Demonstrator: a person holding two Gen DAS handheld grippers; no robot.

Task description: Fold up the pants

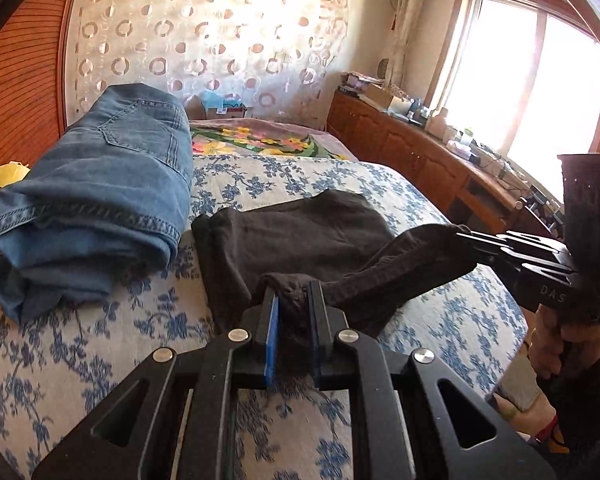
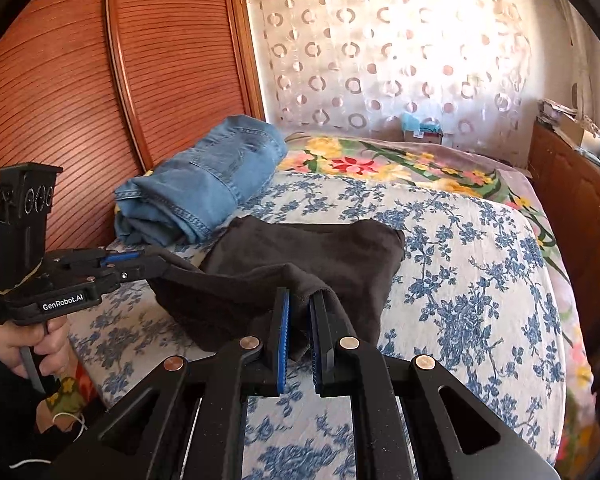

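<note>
The dark pants (image 1: 300, 232) lie on the bed (image 1: 440, 200) beside the folded jeans (image 1: 100, 184), their near edge lifted. The left gripper (image 1: 292, 300) and the right gripper (image 2: 299, 312) each have their jaws nearly closed on a bunched corner of it. The cloth looks soft, light and limp; it sags between the grips, so holding the two corners well apart should keep the edge straight.

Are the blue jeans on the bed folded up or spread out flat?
Folded. The blue jeans sit in a thick stacked bundle on the bed, their layers showing at the near end, left of the dark pants.
</note>
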